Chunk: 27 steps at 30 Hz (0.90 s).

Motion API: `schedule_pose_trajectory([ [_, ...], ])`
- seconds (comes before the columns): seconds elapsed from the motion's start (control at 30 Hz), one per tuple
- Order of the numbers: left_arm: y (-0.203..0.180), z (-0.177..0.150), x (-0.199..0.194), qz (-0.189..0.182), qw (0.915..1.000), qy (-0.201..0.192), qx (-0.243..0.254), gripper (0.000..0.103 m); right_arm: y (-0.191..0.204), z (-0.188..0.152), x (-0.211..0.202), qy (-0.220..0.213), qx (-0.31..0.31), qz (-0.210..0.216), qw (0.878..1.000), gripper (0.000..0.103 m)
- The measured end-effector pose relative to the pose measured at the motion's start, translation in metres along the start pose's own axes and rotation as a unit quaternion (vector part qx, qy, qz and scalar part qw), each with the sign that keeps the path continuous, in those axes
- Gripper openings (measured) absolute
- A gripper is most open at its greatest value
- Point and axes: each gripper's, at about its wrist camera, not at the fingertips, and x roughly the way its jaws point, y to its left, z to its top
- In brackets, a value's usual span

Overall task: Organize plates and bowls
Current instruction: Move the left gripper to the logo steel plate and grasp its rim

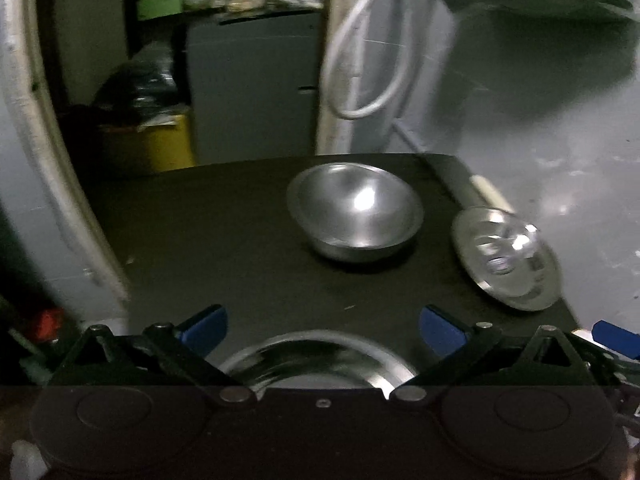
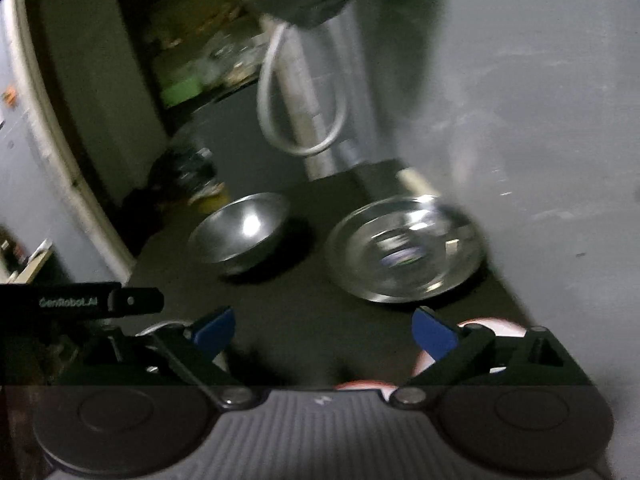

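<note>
A steel bowl sits on the dark table toward the back. A flat steel plate lies to its right near the table's right edge. Another steel plate lies at the near edge, just under my left gripper, which is open and empty above it. My right gripper is open and empty, a short way in front of the bowl and plate. A red-and-white round thing shows under its right finger.
A grey wall stands on the right with a white cable loop. Beyond the table's far edge are a yellow bin and a grey cabinet. The left gripper's body shows at the right view's left.
</note>
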Motion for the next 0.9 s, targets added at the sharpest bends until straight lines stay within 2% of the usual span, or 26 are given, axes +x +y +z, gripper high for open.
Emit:
schedule_pose_trajectory([
  [0.17, -0.043, 0.007, 0.031, -0.023, 0.9995, 0.007, 0.019, 0.102, -0.037, 0.010, 0.016, 0.005, 0.049, -0.032, 0.998, 0.098],
  [0.33, -0.067, 0.015, 0.058, -0.043, 0.9989, 0.021, 0.001, 0.102, -0.054, 0.010, 0.033, 0.006, 0.051, -0.052, 0.997, 0.098],
  [0.43, -0.074, 0.019, 0.071, -0.053, 0.9982, 0.026, -0.012, 0.102, -0.060, 0.010, 0.043, 0.015, 0.055, -0.055, 0.997, 0.092],
  [0.53, -0.081, 0.022, 0.088, -0.049, 0.9979, 0.035, -0.024, 0.099, -0.063, 0.011, 0.056, 0.027, 0.060, -0.055, 0.996, 0.087],
  [0.7, -0.083, 0.023, 0.107, -0.068, 0.9947, 0.055, -0.054, 0.082, -0.069, 0.012, 0.071, 0.044, 0.057, -0.058, 0.996, 0.071],
  [0.83, -0.087, 0.024, 0.119, -0.075, 0.9931, 0.066, -0.060, 0.071, -0.072, 0.013, 0.078, 0.051, 0.055, -0.059, 0.995, 0.067],
  [0.9, -0.088, 0.024, 0.122, -0.079, 0.9924, 0.069, -0.065, 0.061, -0.075, 0.014, 0.080, 0.053, 0.062, -0.059, 0.995, 0.063],
])
